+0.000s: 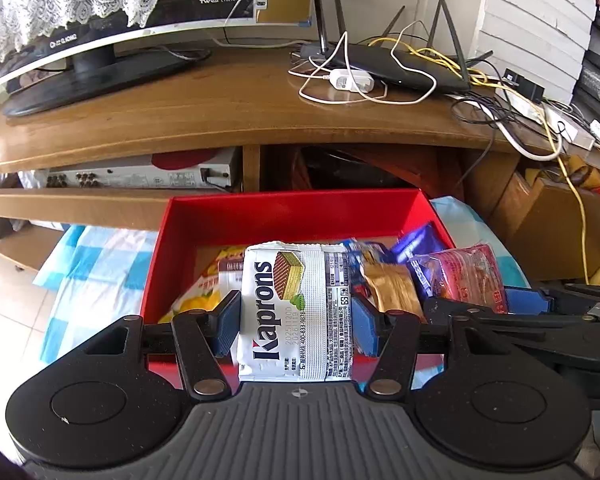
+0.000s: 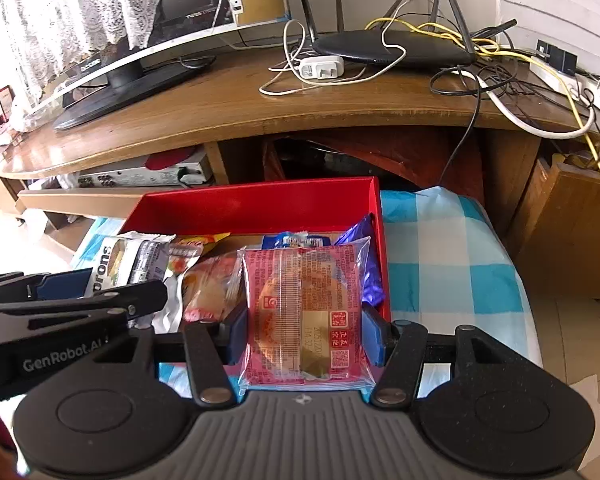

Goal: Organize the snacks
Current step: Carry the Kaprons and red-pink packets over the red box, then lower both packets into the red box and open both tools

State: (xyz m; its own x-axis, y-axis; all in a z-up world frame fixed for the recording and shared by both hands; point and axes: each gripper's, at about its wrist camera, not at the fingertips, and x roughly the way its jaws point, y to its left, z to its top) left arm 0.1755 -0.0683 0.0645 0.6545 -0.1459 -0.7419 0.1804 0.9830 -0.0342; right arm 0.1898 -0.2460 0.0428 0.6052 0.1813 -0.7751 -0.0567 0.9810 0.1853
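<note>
My left gripper [image 1: 296, 320] is shut on a white Kaprons wafer pack [image 1: 296, 308], held above the near edge of a red box [image 1: 292, 212]. My right gripper [image 2: 304, 330] is shut on a pink clear-wrapped pastry pack [image 2: 304, 312], held over the red box [image 2: 260, 204] near its right side. The pastry pack also shows at the right in the left wrist view [image 1: 466, 276]; the wafer pack shows at the left in the right wrist view [image 2: 120, 260]. Inside the box lie a yellow pack [image 1: 204, 288], a gold pack [image 1: 392, 288] and blue-purple packs [image 1: 416, 240].
The box sits on a blue-and-white checked cloth [image 2: 448, 256]. Behind it stands a wooden TV desk [image 1: 228, 108] with a monitor [image 1: 100, 12], a black router [image 1: 400, 64], a white charger [image 1: 350, 80] and tangled cables. Cardboard boxes [image 2: 572, 232] stand at the right.
</note>
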